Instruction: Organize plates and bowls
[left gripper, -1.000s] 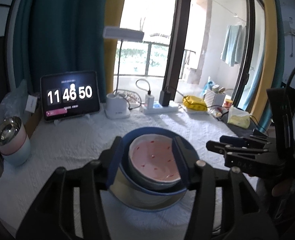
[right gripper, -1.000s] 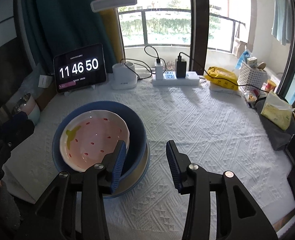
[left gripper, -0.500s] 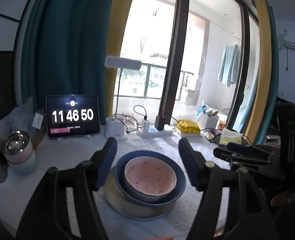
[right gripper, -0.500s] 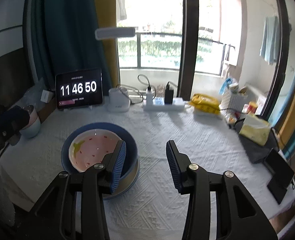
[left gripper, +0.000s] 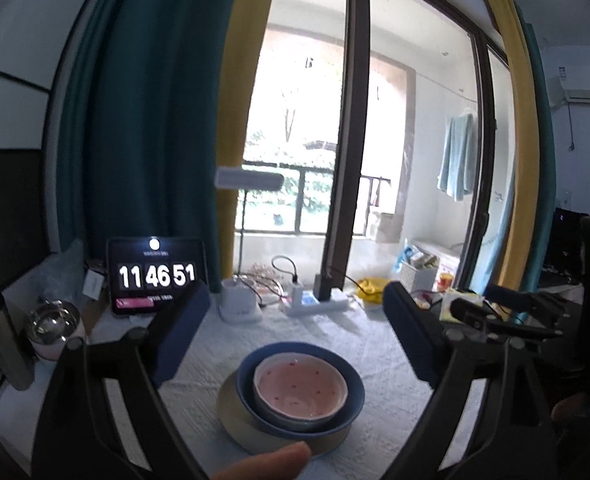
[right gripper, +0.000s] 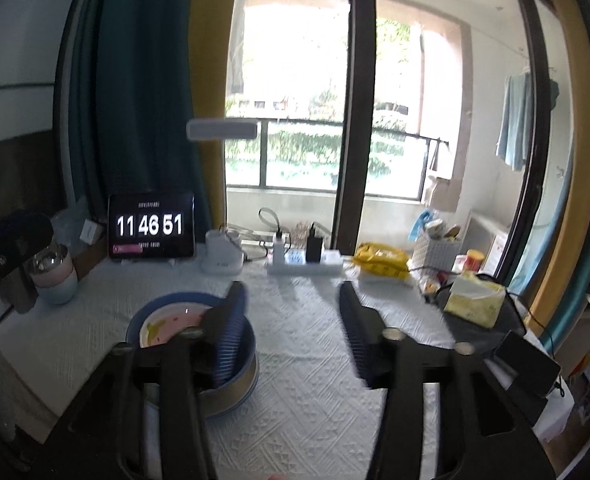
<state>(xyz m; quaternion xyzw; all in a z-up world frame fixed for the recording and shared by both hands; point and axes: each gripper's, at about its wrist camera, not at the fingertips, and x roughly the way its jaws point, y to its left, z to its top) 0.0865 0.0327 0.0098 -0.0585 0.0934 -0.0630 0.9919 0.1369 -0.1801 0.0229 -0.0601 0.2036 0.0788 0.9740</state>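
Blue-padded fingers of the left gripper (left gripper: 295,336) stand wide apart with nothing between them, raised above the table and looking down over the stacked dishes. The stack sits below and between the two pads: a pink bowl (left gripper: 299,390) speckled with red dots nests inside a deep blue bowl (left gripper: 351,384), which rests on a flat beige plate (left gripper: 231,412). A bare fingertip (left gripper: 267,462) pokes in at the bottom edge, just in front of the plate.

The right gripper (right gripper: 291,320) is likewise spread and empty, its ribbed blue pads clear of everything. From this side the same stack lies low and left, partly hidden behind the left pad (right gripper: 229,344); the pink bowl (right gripper: 167,322) shows a yellow-green patch on its inner wall, the blue bowl (right gripper: 151,312) rings it, and the beige plate (right gripper: 239,384) peeks out under the rim.

All of this rests on a white quilted tablecloth (right gripper: 311,376) with a raised diamond weave. Further back stand a tablet clock (right gripper: 151,226) reading 11 46 51, a white lamp base (right gripper: 222,252), a white power strip (right gripper: 305,260), a yellow bag (right gripper: 381,260), a tissue pack (right gripper: 475,300) and, at far left, a steel-lined pink cup (right gripper: 51,274).
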